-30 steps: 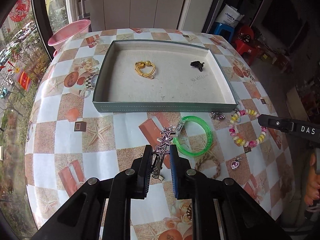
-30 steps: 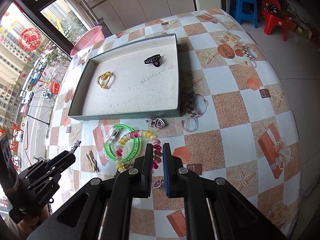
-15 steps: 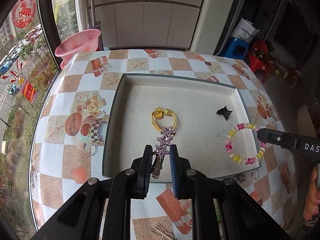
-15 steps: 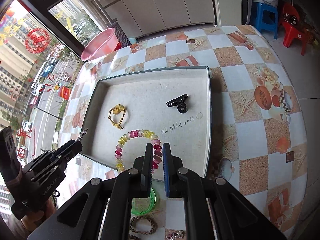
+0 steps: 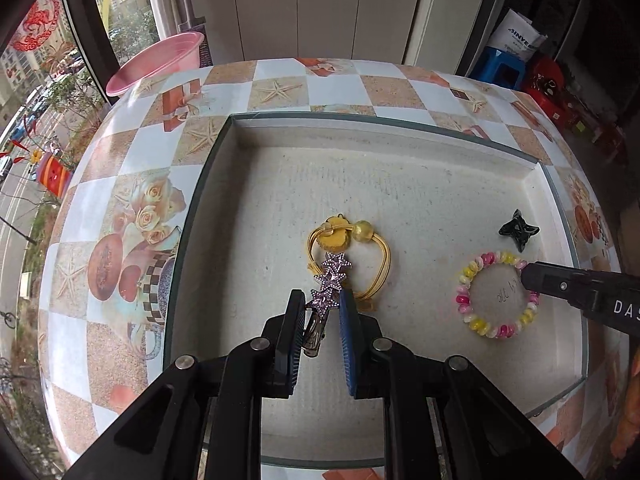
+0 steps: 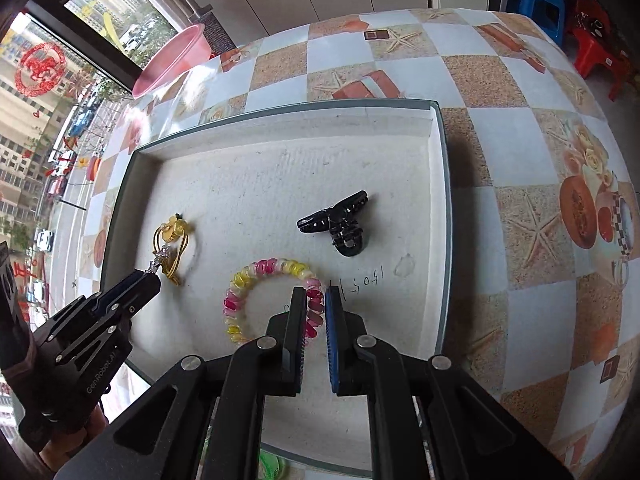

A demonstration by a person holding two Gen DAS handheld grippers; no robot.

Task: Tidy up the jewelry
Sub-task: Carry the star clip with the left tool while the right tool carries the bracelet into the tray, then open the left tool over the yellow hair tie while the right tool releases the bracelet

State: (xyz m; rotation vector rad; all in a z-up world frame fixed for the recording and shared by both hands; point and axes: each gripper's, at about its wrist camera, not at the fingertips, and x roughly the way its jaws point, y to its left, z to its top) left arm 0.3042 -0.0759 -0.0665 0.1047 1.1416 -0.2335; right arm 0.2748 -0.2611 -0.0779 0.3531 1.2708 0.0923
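Observation:
My left gripper (image 5: 322, 302) is shut on a silver star hair clip (image 5: 330, 280) and holds it low over the green-rimmed tray (image 5: 200, 200), just above a yellow hair tie (image 5: 348, 240). My right gripper (image 6: 314, 300) is shut on a pink and yellow bead bracelet (image 6: 256, 276), which hangs close over the tray floor (image 6: 280, 184). A black claw clip (image 6: 338, 220) lies in the tray beyond it. The bracelet (image 5: 476, 320) and the right gripper's fingers (image 5: 560, 286) also show in the left wrist view. The left gripper (image 6: 154, 274) shows at the left of the right wrist view.
The tray sits on a round table with a checked starfish cloth (image 5: 280, 88). A pink basin (image 5: 160, 60) stands off the far left edge. A green bangle (image 6: 272, 468) peeks out on the table below the tray's near rim. Stools (image 6: 540, 4) stand on the floor beyond.
Both grippers have carried their pieces from the table in front of the tray to over the tray, and have come lower toward its floor.

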